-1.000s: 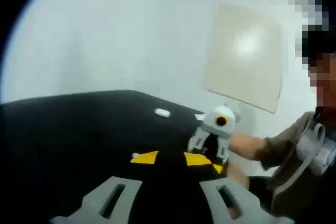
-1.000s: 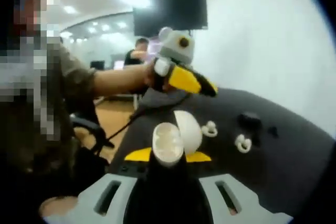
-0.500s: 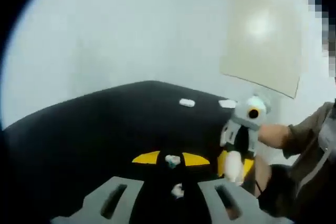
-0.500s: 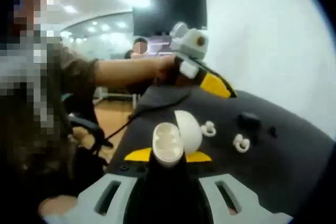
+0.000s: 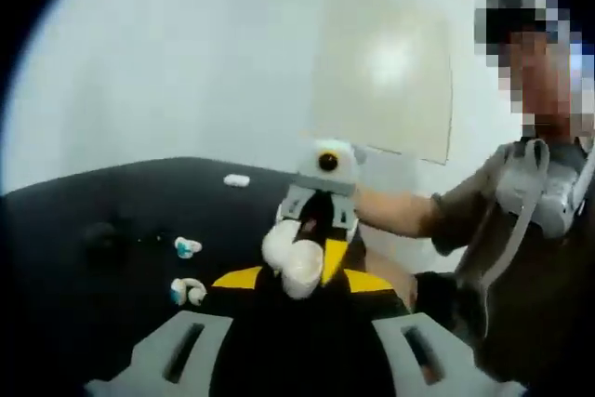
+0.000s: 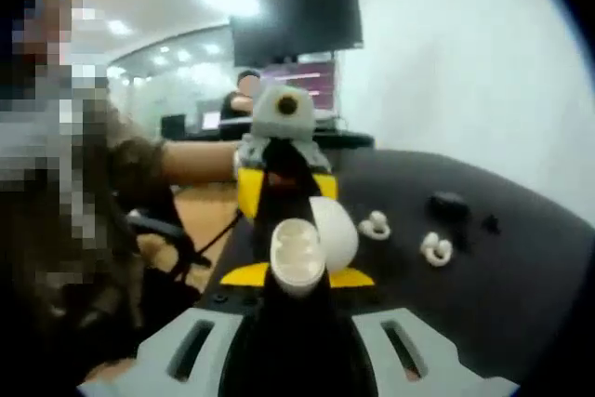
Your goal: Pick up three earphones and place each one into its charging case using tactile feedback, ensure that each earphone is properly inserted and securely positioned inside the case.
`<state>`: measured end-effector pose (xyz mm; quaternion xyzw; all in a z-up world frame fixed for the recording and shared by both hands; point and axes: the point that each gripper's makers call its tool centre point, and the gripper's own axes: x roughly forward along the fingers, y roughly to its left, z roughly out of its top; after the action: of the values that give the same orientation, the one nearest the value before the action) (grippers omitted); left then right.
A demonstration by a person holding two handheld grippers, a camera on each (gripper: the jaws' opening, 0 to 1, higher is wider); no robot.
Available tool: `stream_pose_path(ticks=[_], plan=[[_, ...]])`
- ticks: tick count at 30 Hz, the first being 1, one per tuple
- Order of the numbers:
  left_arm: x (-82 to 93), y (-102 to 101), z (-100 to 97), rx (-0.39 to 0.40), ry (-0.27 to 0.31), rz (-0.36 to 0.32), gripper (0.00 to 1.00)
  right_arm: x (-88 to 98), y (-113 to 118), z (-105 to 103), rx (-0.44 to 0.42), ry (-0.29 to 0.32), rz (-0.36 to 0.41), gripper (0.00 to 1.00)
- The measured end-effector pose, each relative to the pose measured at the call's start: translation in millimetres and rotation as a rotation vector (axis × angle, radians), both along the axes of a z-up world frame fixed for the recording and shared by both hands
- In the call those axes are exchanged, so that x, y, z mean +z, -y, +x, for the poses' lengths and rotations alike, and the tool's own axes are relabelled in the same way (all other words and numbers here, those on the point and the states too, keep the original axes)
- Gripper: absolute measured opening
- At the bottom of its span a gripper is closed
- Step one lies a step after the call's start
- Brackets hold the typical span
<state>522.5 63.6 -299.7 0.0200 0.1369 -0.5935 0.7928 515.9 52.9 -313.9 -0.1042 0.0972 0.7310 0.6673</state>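
My right gripper (image 6: 297, 275) is shut on an open white charging case (image 6: 299, 246), lid tipped back, its two sockets empty. My left gripper (image 6: 284, 189) faces it from just behind, yellow jaws apart and nothing between them. In the left gripper view my left gripper (image 5: 302, 279) stands open, with the right gripper (image 5: 307, 253) and the white case (image 5: 291, 260) close in front of its tips. Two white earphones (image 6: 375, 225) (image 6: 435, 248) lie on the black table (image 6: 521, 285). The left gripper view shows the earphones (image 5: 187, 246) (image 5: 186, 291) to the left.
A black case (image 6: 449, 204) and a small dark piece (image 6: 490, 224) lie past the earphones. A small white object (image 5: 236, 179) rests near the table's far edge. A person's sleeve (image 5: 465, 216) reaches in from the right. A white wall stands behind the table.
The left gripper has swung down from the upper right to directly in front of the case. The right gripper has kept the case still. The left view has turned toward the earphones.
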Motion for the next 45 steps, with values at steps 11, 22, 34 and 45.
stream_pose_path(ticks=[11, 22, 34, 45], plan=[[-12.6, -1.2, 0.7, -0.018, -0.041, 0.034, 0.18, -7.2, -17.9, -0.1, 0.016, 0.051, -0.042, 0.23], [-13.2, -0.5, 9.3, 0.019, 0.009, 0.046, 0.18, 48.0, 34.3, 75.0, -0.295, 0.172, -0.021, 0.12], [-10.9, -6.6, 17.0, 0.045, 0.025, 0.048, 0.17, 0.8, -4.1, 110.1, -0.266, 0.47, -0.349, 0.14], [-10.4, -8.9, 15.2, 0.038, 0.04, 0.048, 0.17, 8.5, -5.5, 100.3, -0.279, 0.3, -0.281, 0.06]])
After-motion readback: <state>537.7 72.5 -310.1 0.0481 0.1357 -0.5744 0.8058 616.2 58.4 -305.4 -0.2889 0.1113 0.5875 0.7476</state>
